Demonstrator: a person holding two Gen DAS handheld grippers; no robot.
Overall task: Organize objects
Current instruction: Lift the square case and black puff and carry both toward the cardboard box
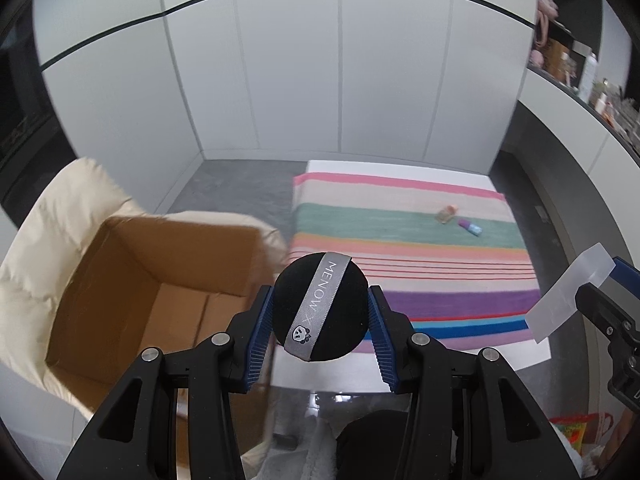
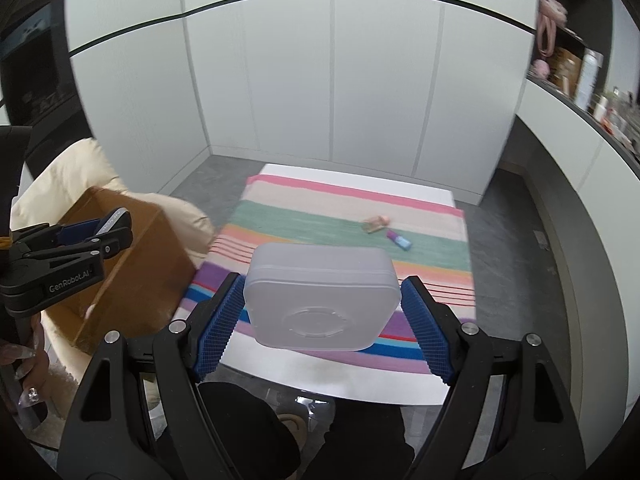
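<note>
The left gripper (image 1: 320, 312) clamps a round black puff with a grey ribbon (image 1: 320, 307); the right gripper (image 2: 322, 312) grips a frosted square plastic case (image 2: 322, 300). Carry both left, level, over the open cardboard box (image 1: 132, 284) before releasing.

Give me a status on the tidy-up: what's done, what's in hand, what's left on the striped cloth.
Done: nothing shows inside the cardboard box on its visible floor, so nothing is confirmed packed.
In hand: the left gripper is shut on a black makeup puff with a grey ribbon; the right gripper clamps a frosted square plastic case.
Left: two small items on the striped cloth, a peach-coloured one and a purple-and-blue tube.
</note>
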